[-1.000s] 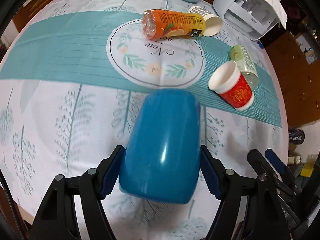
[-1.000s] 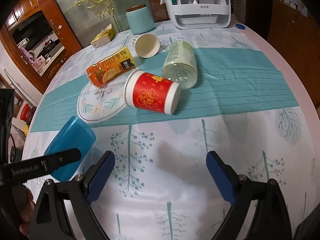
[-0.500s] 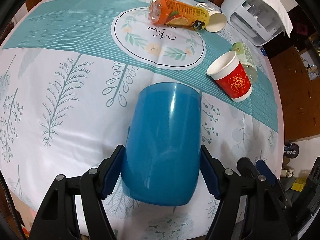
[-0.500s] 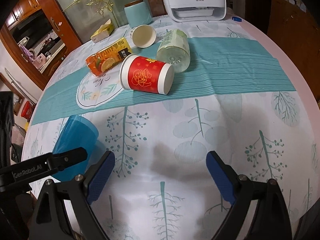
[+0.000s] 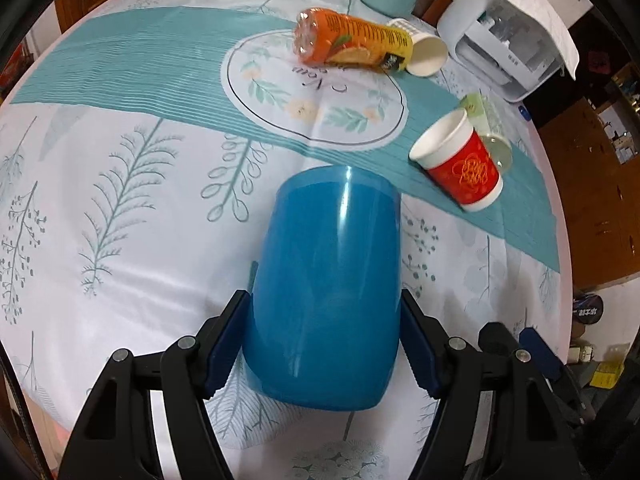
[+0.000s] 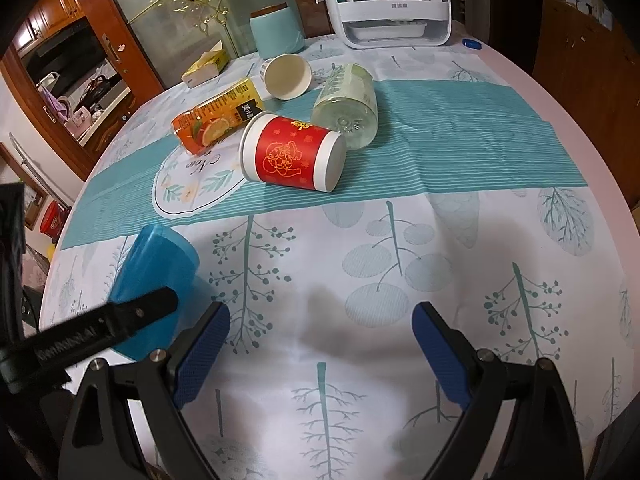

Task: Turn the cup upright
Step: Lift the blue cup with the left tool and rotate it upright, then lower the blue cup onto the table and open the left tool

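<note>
One round desk (image 6: 520,92), under a leaf-printed cloth with a teal runner, carries everything ahead of both tongs. Well beyond them at the far edge stands a white plastic organiser (image 6: 394,4), with a pale teal canister (image 6: 276,34) just beside it. Nearer, on the runner, an orange juice bottle (image 5: 352,38) and a clear green-labelled bottle (image 6: 348,106) lie on their sides, a white paper cup (image 6: 286,76) between their far ends. A red paper cup (image 6: 294,152) lies on its side against the clear bottle, ahead of the right tongs and ahead-right of the left tongs. The blue cup (image 5: 328,284) is pinched between the blue pads of the left tongs (image 5: 324,344), tilted, its closed base toward the camera and its mouth pointing away over the cloth. The right tongs (image 6: 320,356) are spread wide, holding nothing, just right of the blue cup.
</note>
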Demonstrator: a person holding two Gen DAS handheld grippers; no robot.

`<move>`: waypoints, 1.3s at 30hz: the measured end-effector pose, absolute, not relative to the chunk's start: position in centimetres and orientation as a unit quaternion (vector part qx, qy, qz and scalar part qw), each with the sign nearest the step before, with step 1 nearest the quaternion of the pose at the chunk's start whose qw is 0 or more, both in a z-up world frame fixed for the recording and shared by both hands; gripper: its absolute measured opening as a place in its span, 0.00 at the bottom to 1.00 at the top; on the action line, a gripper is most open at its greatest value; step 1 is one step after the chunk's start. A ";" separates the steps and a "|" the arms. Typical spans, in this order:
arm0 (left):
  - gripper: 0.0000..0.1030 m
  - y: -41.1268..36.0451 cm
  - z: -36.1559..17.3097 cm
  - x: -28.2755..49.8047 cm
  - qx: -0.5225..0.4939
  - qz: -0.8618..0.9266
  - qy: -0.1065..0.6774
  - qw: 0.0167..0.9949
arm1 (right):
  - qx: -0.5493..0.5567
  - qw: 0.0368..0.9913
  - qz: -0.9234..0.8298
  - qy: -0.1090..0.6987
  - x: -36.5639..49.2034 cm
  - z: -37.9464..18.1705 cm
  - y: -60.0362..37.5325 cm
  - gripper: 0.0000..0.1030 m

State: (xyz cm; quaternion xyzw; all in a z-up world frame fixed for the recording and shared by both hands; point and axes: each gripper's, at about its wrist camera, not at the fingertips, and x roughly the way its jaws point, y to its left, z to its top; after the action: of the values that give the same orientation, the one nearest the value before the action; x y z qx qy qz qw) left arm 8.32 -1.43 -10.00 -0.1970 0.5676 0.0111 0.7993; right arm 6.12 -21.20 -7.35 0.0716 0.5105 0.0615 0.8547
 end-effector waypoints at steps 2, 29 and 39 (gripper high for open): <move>0.69 -1.6 -10.5 8.3 -0.200 0.008 0.575 0.793 | 0.068 0.854 0.057 0.513 6.2 -7.5 -21.2 0.91; 0.76 1.4 -6.2 6.4 -0.143 -0.012 0.534 0.833 | 0.074 0.851 0.070 0.515 6.0 -6.9 -20.6 0.90; 0.76 3.2 -5.7 5.8 -0.128 -0.009 0.515 0.848 | 0.085 0.842 0.098 0.523 6.3 -6.2 -19.3 0.90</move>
State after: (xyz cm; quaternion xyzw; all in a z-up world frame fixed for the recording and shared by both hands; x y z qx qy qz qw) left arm 5.75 3.18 -5.67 -0.1279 0.5145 -0.0087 0.8479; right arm 6.27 -19.28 -6.24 0.0853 0.5230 0.0981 0.8424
